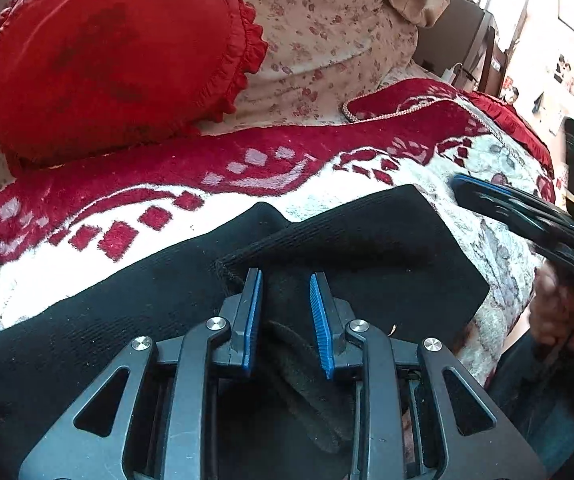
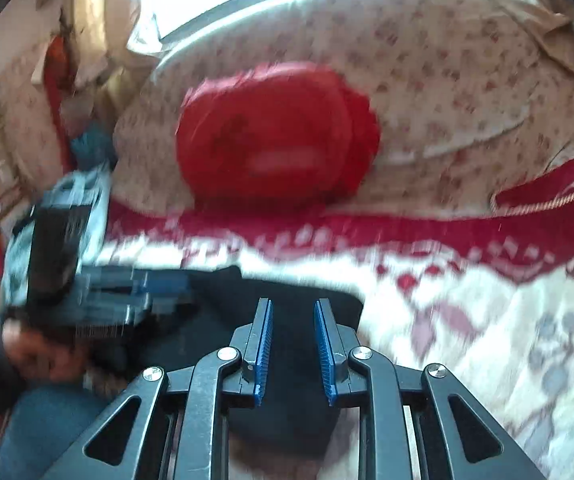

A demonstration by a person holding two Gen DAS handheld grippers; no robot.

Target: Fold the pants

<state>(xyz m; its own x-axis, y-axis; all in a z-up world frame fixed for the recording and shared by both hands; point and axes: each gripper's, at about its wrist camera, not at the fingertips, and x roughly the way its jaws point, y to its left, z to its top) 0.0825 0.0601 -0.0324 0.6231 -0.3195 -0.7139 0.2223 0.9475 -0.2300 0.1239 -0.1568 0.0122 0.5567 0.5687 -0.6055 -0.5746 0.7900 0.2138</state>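
Observation:
Black pants point(image 1: 367, 248) lie on a red and white patterned blanket point(image 1: 207, 208), with one end folded over the rest. My left gripper point(image 1: 285, 280) is open, low over the pants, its blue pads on either side of a fold. My right gripper point(image 2: 293, 306) is open just above the pants' edge point(image 2: 319, 304); that view is blurred. The right gripper also shows at the right of the left wrist view point(image 1: 527, 220). The left gripper shows at the left of the right wrist view point(image 2: 127, 292).
A red frilled cushion point(image 1: 115, 56) rests on a floral bedcover point(image 1: 327, 40) behind the blanket. The bed's edge point(image 1: 519, 304) drops off at the right. Furniture and a wall with pictures point(image 1: 567, 76) stand beyond.

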